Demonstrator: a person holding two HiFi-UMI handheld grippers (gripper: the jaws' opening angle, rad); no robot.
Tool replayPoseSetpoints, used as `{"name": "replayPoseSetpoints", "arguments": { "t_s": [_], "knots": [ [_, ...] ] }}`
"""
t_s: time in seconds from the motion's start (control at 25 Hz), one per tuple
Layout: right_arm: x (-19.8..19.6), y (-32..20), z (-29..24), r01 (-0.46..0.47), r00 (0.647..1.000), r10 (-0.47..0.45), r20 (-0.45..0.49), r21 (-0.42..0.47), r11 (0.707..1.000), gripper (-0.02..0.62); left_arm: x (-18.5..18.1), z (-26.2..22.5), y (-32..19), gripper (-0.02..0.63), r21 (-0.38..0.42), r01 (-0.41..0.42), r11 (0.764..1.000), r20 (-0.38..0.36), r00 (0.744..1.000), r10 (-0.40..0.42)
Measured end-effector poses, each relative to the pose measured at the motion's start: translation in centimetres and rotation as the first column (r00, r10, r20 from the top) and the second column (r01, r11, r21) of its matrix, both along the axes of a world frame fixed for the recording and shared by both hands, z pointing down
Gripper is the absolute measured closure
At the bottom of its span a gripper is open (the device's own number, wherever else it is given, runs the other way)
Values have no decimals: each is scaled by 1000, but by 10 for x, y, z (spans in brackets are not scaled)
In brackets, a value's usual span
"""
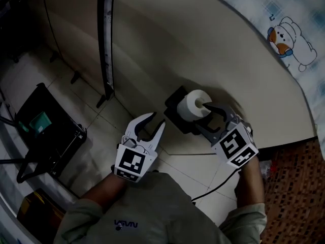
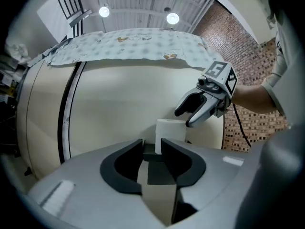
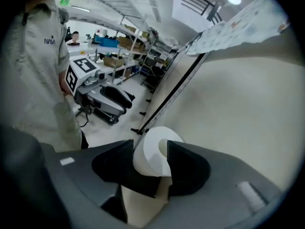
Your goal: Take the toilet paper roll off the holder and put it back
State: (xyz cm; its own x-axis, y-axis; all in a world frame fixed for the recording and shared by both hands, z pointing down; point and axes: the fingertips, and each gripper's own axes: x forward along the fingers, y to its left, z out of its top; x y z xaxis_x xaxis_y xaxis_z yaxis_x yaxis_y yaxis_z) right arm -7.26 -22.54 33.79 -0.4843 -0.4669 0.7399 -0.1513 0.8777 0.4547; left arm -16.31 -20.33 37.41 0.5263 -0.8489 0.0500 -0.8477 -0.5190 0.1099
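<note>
A white toilet paper roll (image 1: 193, 104) sits on a black holder (image 1: 176, 117) fixed to the curved beige wall. My right gripper (image 1: 202, 117) points down at the roll with its jaws wide apart. One jaw tip is by the roll's core and the other is below the roll. In the right gripper view the roll (image 3: 150, 156) shows in the gap of the right gripper (image 3: 157, 154), and no pad presses on it. My left gripper (image 1: 156, 122) hangs left of the holder, open and empty. In the left gripper view the roll (image 2: 170, 130) lies ahead, with the right gripper (image 2: 185, 117) at its far side.
A black strip (image 1: 106, 39) runs down the beige wall. A black crate on a stand (image 1: 51, 131) sits on the tiled floor at the left. A printed cloth (image 1: 289, 39) covers the wall's top. A cable (image 1: 213, 187) trails from the right gripper. Brick-patterned flooring (image 1: 297, 187) lies at the right.
</note>
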Motion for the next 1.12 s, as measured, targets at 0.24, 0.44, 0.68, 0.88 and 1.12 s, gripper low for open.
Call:
{"name": "replayPoseSetpoints", "arguments": {
  "t_s": [0.24,0.44,0.68,0.88,1.12],
  "knots": [
    [6,-5,22,92,956,-118,-267,-108,990,380,3,-3,-7,508,-12,44,999,-14,999,-45],
    [5,-5,39,158,893,-213,-397,-168,973,383,6,-3,-9,508,-16,65,998,-17,998,-65],
    [6,-10,55,200,842,-264,-471,-183,963,387,16,1,-7,508,-27,51,998,-1,999,-51],
    [5,-13,52,211,853,-256,-456,-148,966,405,24,4,-4,508,-41,34,999,23,999,-33],
    [10,-7,12,107,977,-118,-179,-72,992,410,31,11,1,509,-49,25,998,35,999,-24]
  ]
}}
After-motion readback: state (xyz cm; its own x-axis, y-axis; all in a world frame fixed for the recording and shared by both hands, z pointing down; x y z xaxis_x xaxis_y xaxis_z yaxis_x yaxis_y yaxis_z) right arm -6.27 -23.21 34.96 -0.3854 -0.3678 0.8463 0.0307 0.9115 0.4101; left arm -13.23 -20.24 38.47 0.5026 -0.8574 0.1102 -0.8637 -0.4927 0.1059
